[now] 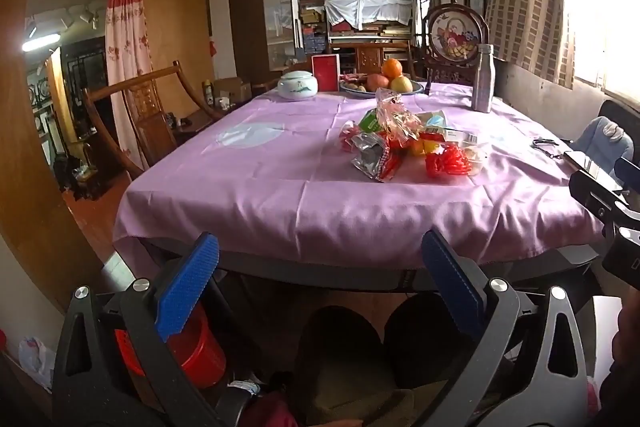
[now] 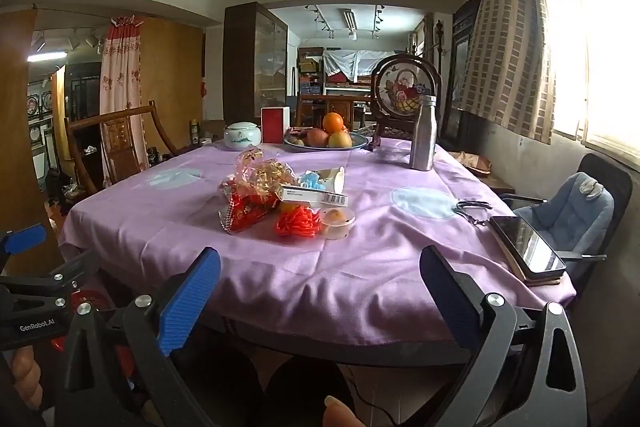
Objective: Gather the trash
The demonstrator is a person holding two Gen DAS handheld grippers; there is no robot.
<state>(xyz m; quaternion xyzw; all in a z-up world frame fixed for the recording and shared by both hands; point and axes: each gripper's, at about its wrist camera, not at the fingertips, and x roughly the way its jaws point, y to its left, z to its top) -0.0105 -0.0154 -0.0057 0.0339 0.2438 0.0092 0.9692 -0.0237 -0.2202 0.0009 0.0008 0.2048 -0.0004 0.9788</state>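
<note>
A pile of trash (image 1: pixel 408 143) lies in the middle of the purple-clothed table (image 1: pixel 280 195): crinkled clear cellophane, a silver and red snack bag, a red ribbon bow (image 1: pixel 446 165), a small plastic cup and a flat white carton. The same pile shows in the right wrist view (image 2: pixel 284 199), with the bow (image 2: pixel 298 223) and the cup (image 2: pixel 338 223) nearest. My left gripper (image 1: pixel 320 267) is open and empty, held before the table's near edge. My right gripper (image 2: pixel 320 283) is open and empty, also short of the edge. A red bin (image 1: pixel 196 351) stands on the floor under the left gripper.
A fruit plate (image 2: pixel 326 139), a white lidded jar (image 2: pixel 242 135), a red box (image 2: pixel 274 125), a metal bottle (image 2: pixel 424 133) and a framed round picture (image 2: pixel 404 93) stand at the far end. A phone (image 2: pixel 526 243) and keys (image 2: pixel 472 209) lie at the right edge. Chairs flank the table.
</note>
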